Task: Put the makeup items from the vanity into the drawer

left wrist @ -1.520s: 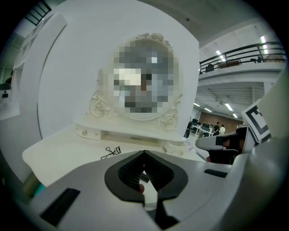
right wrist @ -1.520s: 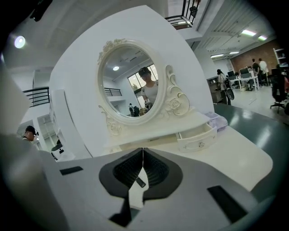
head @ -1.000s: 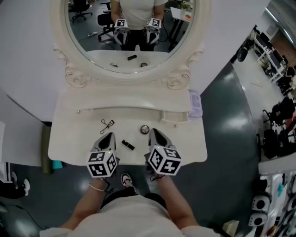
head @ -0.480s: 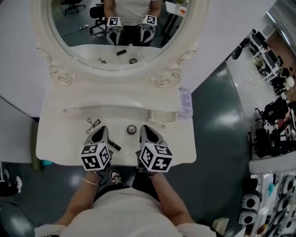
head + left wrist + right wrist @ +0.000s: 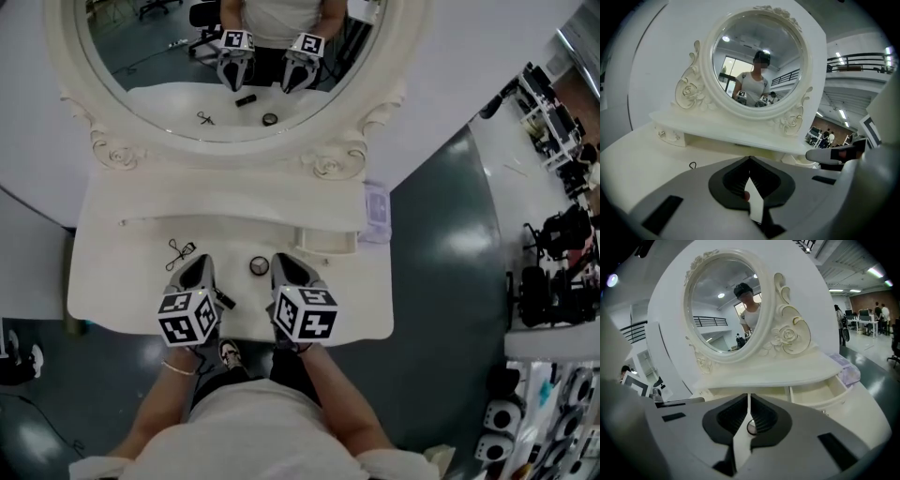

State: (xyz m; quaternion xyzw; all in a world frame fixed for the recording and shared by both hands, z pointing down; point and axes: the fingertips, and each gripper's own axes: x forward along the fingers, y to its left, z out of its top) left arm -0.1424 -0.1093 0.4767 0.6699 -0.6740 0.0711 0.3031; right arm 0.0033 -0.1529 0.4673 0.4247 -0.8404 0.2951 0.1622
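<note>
Eyelash curler at left-centre of vanity top, handles towards the front edge, just ahead and left of left gripper. Left gripper low over the front edge, pointing at the mirror, jaws together, nothing between them.

Black tube close beside the left gripper's right flank, near the front edge. Long axis diagonal, far end leftward, near end rightward. Lies behind the jaw tips, so judged to need a draw-back or a turn before a grasp.

Round compact flat at mid-top, between the two gripper tips and nearer the right gripper. Right gripper jaws closed and empty, with the compact just left of the tip. Open drawer ahead and right of that tip, under the shelf. Right gripper judged the shorter carry.

Against the frame a second back: all three items in the same places on the top, none in the drawer. Both grippers at much the same stations, left one seemingly a little closer to the tube. Whole view shifted leftward.
</note>
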